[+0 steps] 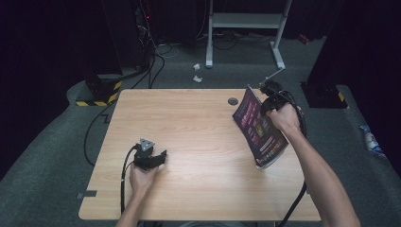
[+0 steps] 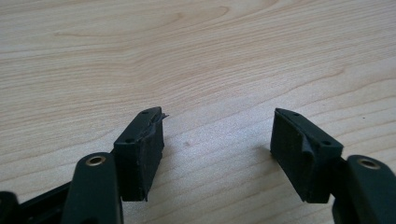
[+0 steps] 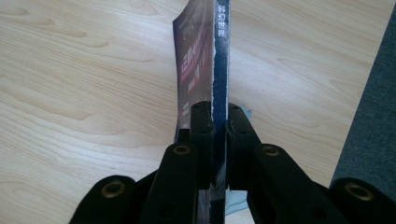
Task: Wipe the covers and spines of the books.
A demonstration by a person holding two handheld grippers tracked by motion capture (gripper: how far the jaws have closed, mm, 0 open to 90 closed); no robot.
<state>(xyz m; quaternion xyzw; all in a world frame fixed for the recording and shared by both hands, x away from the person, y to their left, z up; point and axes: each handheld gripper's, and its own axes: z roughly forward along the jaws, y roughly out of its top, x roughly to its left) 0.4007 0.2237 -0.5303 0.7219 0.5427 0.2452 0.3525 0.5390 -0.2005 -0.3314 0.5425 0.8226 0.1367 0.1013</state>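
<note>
Purple magazine (image 1: 259, 127): we find it tilted at right of frame, low edge near the table (image 1: 198, 123).
Right gripper (image 3: 219, 122): clamped on its spine; we advise lowering flat before release.
Left gripper (image 2: 217, 144): jaws apart, empty, lower left.

Your left forearm comes in from the bottom edge at the left, and your left hand (image 1: 141, 178) wraps the rear of the left gripper (image 1: 158, 158), which lies low over the table (image 1: 198, 142) with its grey three-cornered plate on top. Its 2 jaws stand wide apart with nothing between them.

Your right arm reaches long and nearly straight toward the far right corner. Your right hand (image 1: 285, 118) grips the right gripper (image 3: 219, 122), raised, its 2 jaws pressed tight on the spine of a magazine (image 1: 259, 127).
</note>
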